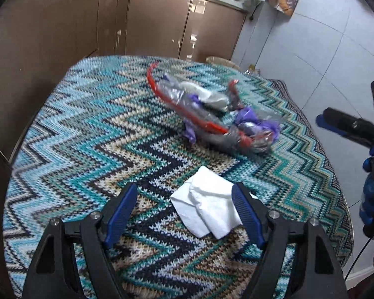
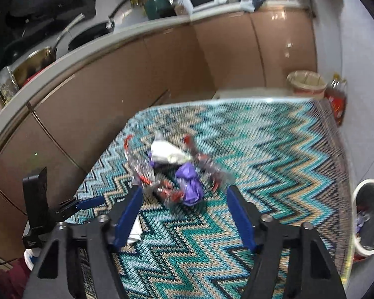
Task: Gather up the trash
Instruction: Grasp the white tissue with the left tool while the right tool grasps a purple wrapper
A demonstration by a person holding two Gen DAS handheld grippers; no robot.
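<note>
Zigzag-knit tablecloth (image 1: 87,129) is filling both views, with the clear trash bag (image 1: 212,114) of purple and red wrappers lying at centre frame. Only the right wrist view is showing a white bin (image 2: 369,214) at lower right, beside the table. Only the left view is showing the white napkin (image 1: 207,209) whole, lying between the spread, empty fingers of the left gripper (image 1: 184,209); the right gripper (image 2: 183,211) is gaping too, grasping nothing.

Wrapper pile (image 2: 177,172) motion-blurred; tissue (image 2: 136,231) mostly hidden behind right gripper (image 2: 184,211) finger.
</note>
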